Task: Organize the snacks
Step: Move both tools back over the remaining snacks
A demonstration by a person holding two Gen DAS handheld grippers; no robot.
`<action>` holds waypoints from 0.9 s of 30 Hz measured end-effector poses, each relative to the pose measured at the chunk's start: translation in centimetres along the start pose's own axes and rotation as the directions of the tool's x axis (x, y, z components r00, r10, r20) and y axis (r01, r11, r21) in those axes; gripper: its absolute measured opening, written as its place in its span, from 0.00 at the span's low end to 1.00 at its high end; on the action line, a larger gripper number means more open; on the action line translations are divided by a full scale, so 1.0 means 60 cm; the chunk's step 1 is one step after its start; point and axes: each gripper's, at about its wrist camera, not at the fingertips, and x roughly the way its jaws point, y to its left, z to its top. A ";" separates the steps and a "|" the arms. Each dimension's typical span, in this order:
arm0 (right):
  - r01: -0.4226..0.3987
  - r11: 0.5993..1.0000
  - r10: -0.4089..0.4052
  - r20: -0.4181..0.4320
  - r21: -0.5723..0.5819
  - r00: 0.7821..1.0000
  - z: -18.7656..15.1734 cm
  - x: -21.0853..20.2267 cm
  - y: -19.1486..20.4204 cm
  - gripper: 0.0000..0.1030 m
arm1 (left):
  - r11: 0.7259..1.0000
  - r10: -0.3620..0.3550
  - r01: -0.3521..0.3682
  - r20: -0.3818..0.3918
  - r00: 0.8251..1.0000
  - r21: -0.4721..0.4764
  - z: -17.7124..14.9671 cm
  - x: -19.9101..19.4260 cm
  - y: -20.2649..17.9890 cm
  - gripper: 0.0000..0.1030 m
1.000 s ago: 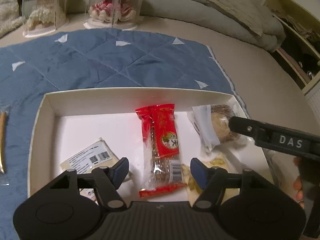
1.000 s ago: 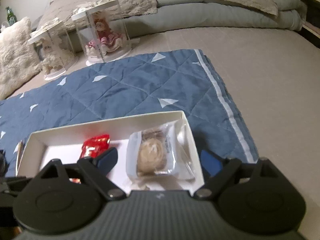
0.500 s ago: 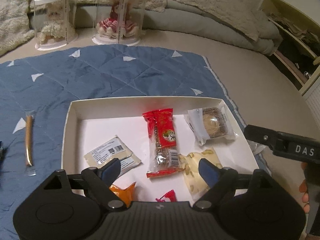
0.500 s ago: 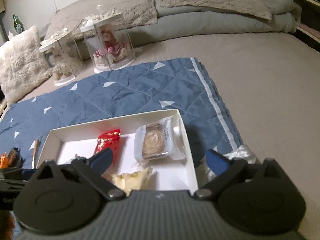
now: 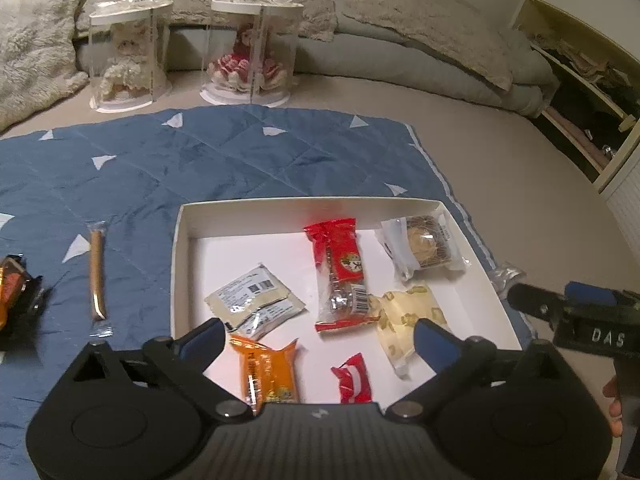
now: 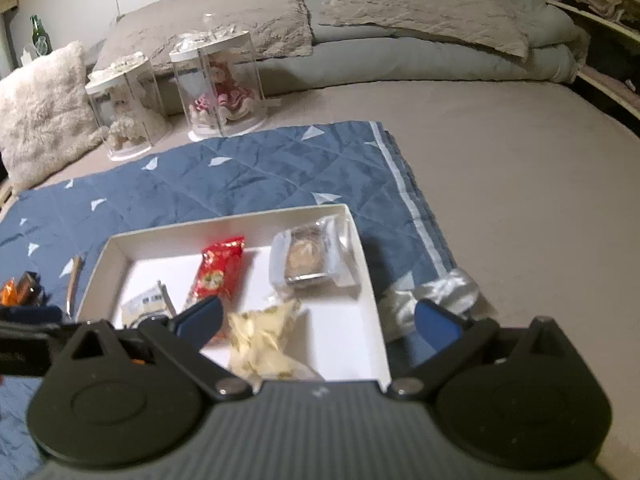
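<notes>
**Now between placements, with strays left on the quilt**

Mostly the snacks already lie in the white box (image 5: 182, 240): a long red packet (image 5: 338, 264), a clear-wrapped pastry (image 5: 424, 246), a pale yellow bag (image 5: 404, 316), a beige sachet (image 5: 252, 298), an orange packet (image 5: 266, 372) and a small red candy (image 5: 354, 376). We judge the step in hand to be the pause after a drop. Our left tongs (image 5: 316, 336) are opening with nothing between them, and our right tongs (image 6: 316, 318) stand spread and empty. Outside the box, on the blue quilt (image 5: 240, 160), wait a thin stick snack (image 5: 96, 276), an orange-and-dark packet (image 5: 12, 284) and a crinkled clear wrapper (image 6: 432, 296). Next, we think, comes a reach to one of these, with the tongs kept wide for a low pinch against soft bedding.
</notes>
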 end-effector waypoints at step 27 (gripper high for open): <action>-0.061 0.995 0.062 0.016 -0.074 0.998 -0.020 -0.015 0.143 1.00 | 0.987 0.119 -0.109 0.084 0.989 -0.114 -0.017 -0.137 0.211 1.00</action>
